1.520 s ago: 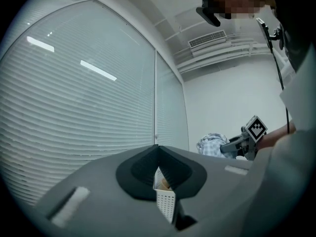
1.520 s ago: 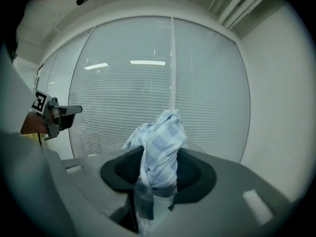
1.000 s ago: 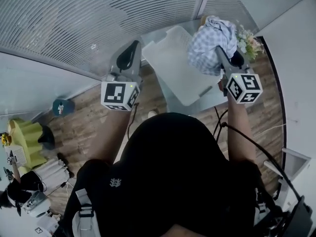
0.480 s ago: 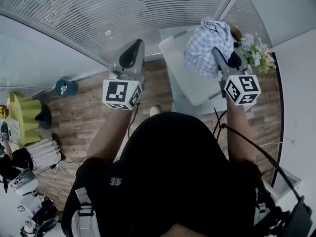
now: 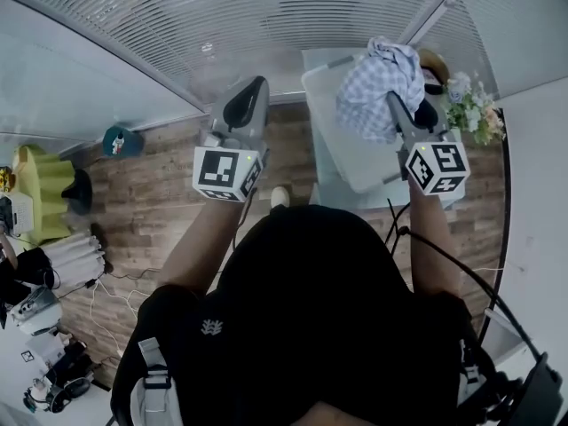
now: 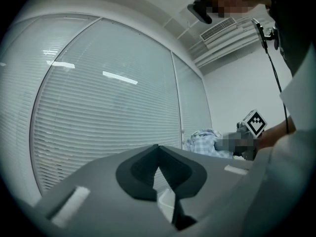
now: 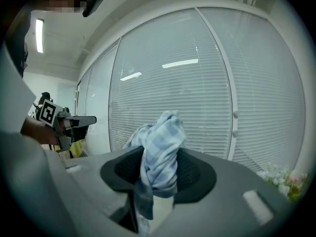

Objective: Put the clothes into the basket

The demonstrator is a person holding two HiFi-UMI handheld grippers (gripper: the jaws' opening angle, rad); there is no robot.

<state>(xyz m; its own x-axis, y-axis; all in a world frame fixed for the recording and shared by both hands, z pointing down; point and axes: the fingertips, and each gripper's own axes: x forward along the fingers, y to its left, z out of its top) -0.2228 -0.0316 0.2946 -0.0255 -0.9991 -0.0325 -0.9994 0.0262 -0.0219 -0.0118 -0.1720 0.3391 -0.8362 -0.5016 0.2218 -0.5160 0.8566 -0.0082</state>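
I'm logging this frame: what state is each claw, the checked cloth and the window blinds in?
left claw: shut, nothing between its jaws.
right claw: shut on the checked cloth.
checked cloth: bunched, pinched in the right claw.
window blinds: lowered.

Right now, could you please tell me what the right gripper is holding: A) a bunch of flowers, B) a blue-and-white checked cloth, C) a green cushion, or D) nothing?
B: the right gripper has its jaws closed on the checked cloth, which bunches up between them.
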